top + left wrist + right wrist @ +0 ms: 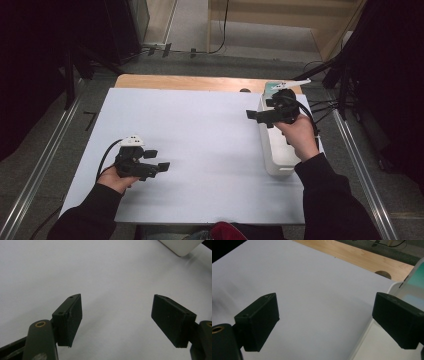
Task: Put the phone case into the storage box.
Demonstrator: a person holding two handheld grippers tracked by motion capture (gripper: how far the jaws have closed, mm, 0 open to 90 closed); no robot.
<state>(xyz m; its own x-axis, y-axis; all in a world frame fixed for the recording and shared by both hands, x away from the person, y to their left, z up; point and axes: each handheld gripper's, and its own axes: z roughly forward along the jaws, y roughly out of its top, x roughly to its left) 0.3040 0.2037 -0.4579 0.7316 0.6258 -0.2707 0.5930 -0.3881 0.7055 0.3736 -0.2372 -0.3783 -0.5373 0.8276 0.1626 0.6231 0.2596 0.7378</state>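
Grippers both stood with jaws apart, nothing between them. Left gripper [156,161] was held low over the near-left part of the white sheet [200,150]; its own view showed bare sheet [105,272] between the pads. Right gripper [257,116] hovered at the far right, over the left edge of a white rectangular container [277,160]; contents could not be told. Wooden tabletop [190,81] showed beyond the sheet.

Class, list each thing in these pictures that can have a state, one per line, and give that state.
left tool: open, empty, held just above the white sheet
right tool: open, empty, over the left edge of the white box
white box: lying flat at the sheet's right edge, under the right hand; open or closed cannot be told
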